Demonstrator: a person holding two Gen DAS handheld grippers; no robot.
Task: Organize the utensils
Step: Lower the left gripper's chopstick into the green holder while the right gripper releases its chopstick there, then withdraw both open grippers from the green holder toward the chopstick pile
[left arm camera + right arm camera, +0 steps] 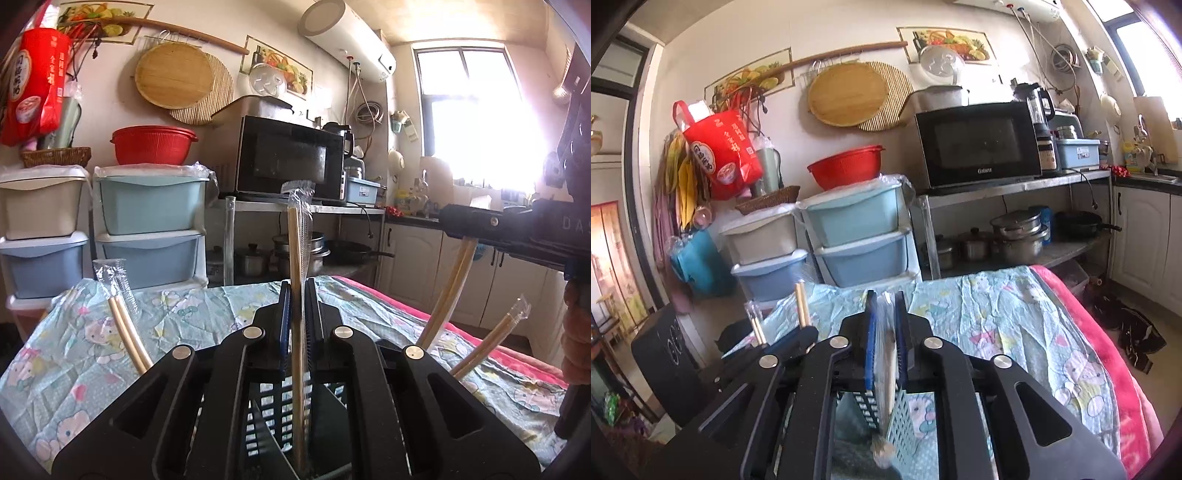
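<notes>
- The left tongs (295, 295) are clamped on an upright wrapped pair of chopsticks (297, 236), whose lower end drops into a dark slatted utensil basket (271, 417); the basket's rim and base are hidden behind the tongs' black body
- The right tongs (885, 308) stand slightly parted around a blurred wrapped utensil (886, 354); whether the pads press on it cannot be made out
- Its lower tip hangs by a pale blue slatted basket wall (905, 428), only partly visible
- Other wrapped chopsticks lean out at the left (127, 328) and right (487, 336), bases hidden
- The worktop's patterned cloth (1015, 314) lies bare toward the far edge; a pink blanket (1115, 373) hangs over the right edge
</notes>
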